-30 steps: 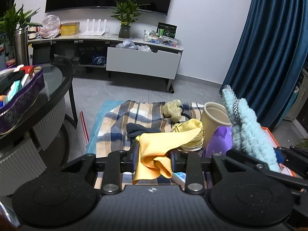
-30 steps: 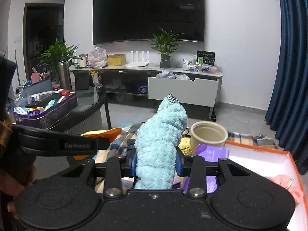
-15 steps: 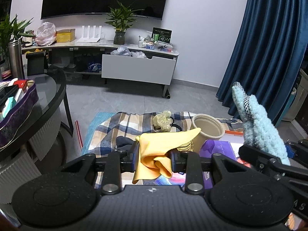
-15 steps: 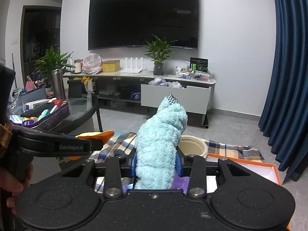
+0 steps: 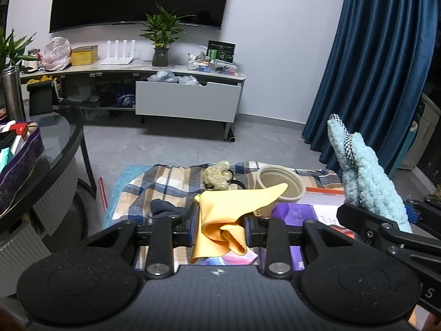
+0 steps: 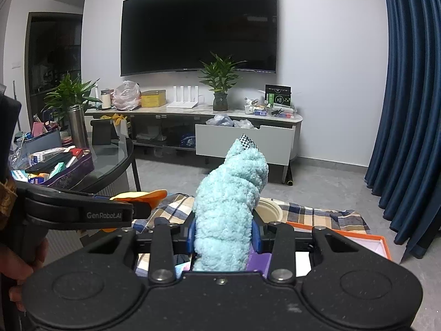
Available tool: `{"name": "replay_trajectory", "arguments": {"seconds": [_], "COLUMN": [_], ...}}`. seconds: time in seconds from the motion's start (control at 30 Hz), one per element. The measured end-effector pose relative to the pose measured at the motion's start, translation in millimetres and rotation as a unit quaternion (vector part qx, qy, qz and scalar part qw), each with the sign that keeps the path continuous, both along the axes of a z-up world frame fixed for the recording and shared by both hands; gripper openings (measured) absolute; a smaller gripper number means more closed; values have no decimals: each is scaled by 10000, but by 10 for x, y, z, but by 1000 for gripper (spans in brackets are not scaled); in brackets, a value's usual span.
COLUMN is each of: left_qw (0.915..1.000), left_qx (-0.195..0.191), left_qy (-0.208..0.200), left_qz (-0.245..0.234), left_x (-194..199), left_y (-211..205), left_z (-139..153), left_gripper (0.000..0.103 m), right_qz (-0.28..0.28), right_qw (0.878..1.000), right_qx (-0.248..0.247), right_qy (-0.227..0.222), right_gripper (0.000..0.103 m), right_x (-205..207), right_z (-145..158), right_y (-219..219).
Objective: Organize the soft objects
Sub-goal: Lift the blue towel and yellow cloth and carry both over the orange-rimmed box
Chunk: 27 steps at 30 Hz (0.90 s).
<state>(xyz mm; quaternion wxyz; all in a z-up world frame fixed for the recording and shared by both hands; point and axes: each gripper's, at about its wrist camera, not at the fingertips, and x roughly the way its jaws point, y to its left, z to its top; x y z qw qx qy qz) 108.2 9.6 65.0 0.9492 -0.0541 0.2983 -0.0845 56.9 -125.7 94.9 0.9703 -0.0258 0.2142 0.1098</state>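
Blanket [image 5: 171, 184]: spread on the floor, centre.
Paper bowl [image 5: 281, 183]: on the blanket, 2 o'clock.
Crumpled bag [image 5: 217, 175]: left of the bowl.
Box [image 6: 366, 244]: 3 o'clock, right of the blanket.
Tabletop [image 5: 55, 143]: 9 o'clock.
TV cabinet [image 5: 190, 93]: 12 o'clock, behind.

Both the left gripper [image 5: 220, 224] and right gripper [image 6: 223, 233] have risen above the blanket [image 5: 165, 184].

left gripper [image 5: 220, 224]: matte black, blue pads, silver screws
right gripper [image 6: 223, 235]: same build
side marking: white "GenRobot.AI"

Dim indoor light, sharp focus, strong fisheye bending at edges
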Motion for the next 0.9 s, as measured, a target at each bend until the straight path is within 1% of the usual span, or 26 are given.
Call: {"name": "replay_trajectory", "arguments": {"seconds": [0.9], "left_qw": [9987], "left_qx": [101], "left_qy": [21], "left_qz": [-496], "left_x": [43], "left_y": [-387], "left_z": [-10], "left_gripper": [32], "right_qz": [-365], "right_qw": [9993], "right_qx": [53], "right_qy": [-44], "right_gripper": [46], "right_x": [12], "right_z": [75], "right_y": [-353]}}
